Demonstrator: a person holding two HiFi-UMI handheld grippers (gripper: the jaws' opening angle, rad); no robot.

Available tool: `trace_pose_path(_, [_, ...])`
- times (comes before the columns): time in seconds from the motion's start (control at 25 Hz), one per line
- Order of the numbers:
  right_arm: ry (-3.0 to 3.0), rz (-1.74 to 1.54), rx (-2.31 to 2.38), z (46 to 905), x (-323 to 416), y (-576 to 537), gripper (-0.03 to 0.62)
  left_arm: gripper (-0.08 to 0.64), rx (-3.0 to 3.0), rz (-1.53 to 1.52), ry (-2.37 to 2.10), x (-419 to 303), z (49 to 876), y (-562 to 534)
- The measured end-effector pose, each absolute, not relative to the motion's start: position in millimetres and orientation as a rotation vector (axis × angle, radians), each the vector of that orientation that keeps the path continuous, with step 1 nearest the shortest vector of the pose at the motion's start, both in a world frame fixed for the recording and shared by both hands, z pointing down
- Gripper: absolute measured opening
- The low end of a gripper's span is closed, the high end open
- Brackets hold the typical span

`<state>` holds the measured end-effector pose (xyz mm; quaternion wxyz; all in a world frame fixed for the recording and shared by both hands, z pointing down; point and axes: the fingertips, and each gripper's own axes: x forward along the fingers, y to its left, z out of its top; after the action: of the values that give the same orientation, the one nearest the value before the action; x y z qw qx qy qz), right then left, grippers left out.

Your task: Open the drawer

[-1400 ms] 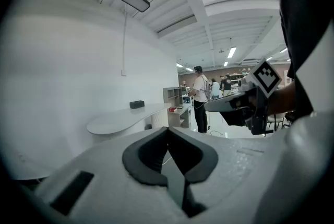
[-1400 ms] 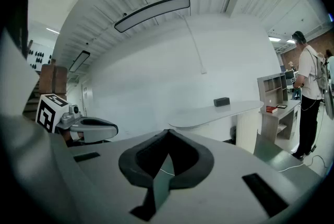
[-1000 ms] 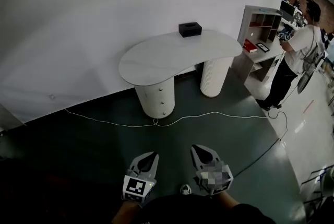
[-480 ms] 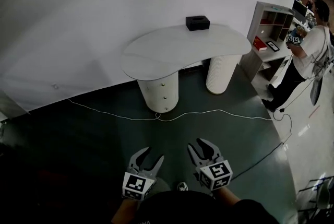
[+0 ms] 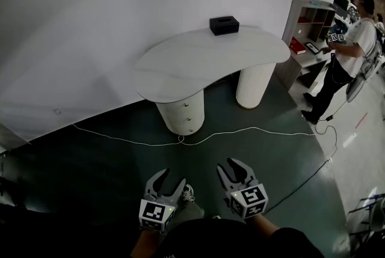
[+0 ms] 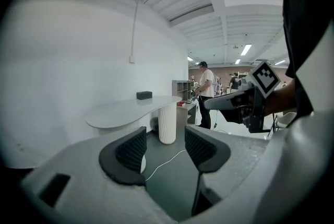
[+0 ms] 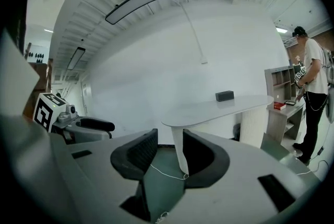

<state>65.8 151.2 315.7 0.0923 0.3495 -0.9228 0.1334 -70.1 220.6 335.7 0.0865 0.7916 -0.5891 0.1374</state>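
A white kidney-shaped table (image 5: 204,55) stands by the wall. Its round drawer pedestal (image 5: 180,112) has three small knobs down the front, all drawers shut. Both grippers hang low at the bottom of the head view, well short of the pedestal. My left gripper (image 5: 169,178) has its jaws opening, with nothing between them. My right gripper (image 5: 231,165) stands open and empty. In the right gripper view the pedestal (image 7: 180,157) shows between the pads of the right gripper (image 7: 169,152). In the left gripper view the left gripper (image 6: 164,137) frames the floor, and its left pad hides most of the pedestal.
A black box (image 5: 224,24) sits on the table near the wall. A ribbed column leg (image 5: 252,85) holds the table's right end. A white cable (image 5: 198,139) crosses the dark floor before the pedestal, a black cable (image 5: 301,178) at right. A shelf unit (image 5: 307,28) and a standing person (image 5: 343,58) are far right.
Both grippers have gone from shut to open. The view has shifted slightly as I step toward the table, and a shoe now shows by the left gripper.
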Motion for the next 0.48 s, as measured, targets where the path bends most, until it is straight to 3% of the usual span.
trace_pose_path(0.48, [-2.671, 0.418, 1.186, 326.8, -18.5, 66.7, 0.138, 0.239, 2.499, 0.485, -1.570, -150.1, 347.3, 116.8])
